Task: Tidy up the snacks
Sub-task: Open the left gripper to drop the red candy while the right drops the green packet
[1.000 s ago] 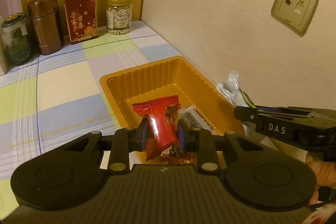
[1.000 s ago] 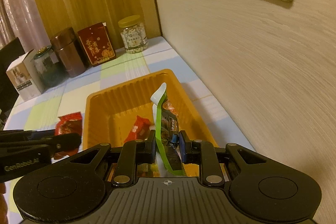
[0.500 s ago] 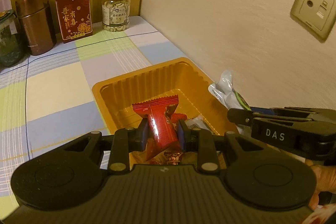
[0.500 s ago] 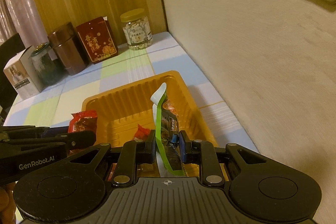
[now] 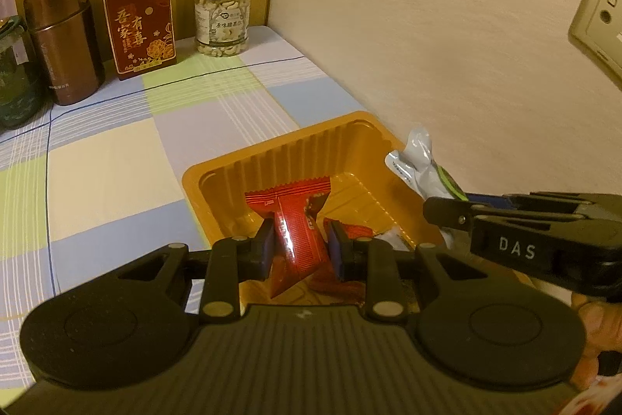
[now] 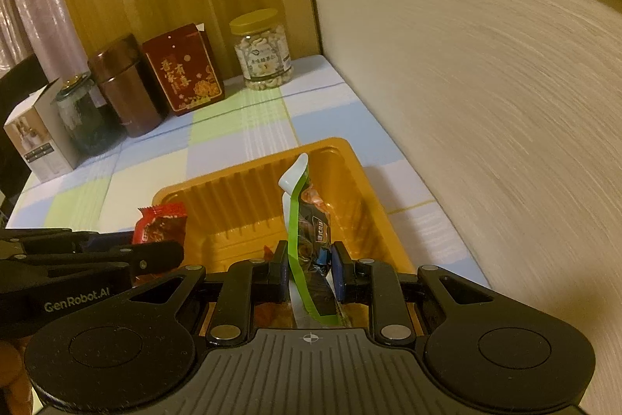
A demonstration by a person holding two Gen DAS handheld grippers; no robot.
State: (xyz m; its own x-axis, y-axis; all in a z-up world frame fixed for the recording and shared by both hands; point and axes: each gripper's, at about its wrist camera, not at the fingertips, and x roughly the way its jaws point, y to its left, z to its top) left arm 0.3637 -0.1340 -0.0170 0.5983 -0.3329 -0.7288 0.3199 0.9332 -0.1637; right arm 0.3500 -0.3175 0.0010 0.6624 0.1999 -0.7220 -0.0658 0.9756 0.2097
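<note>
My left gripper (image 5: 301, 246) is shut on a red snack packet (image 5: 295, 220) and holds it over the near end of the orange plastic tray (image 5: 280, 158). My right gripper (image 6: 309, 265) is shut on a green and white snack pouch (image 6: 301, 216), upright over the tray's (image 6: 233, 181) right side. The pouch also shows in the left wrist view (image 5: 423, 166), and the red packet in the right wrist view (image 6: 159, 222). More red wrappers (image 5: 350, 232) lie in the tray, mostly hidden by the grippers.
At the back of the checked tablecloth (image 5: 116, 150) stand a nut jar (image 5: 222, 14), a red box (image 5: 140, 26), a brown canister (image 5: 64, 37), a dark glass jar (image 6: 83, 115) and a white box (image 6: 37, 142). The wall (image 6: 486, 104) runs close along the right.
Both grippers have drawn back toward me and risen a little with their packets. The tray now sits farther ahead in both views.
</note>
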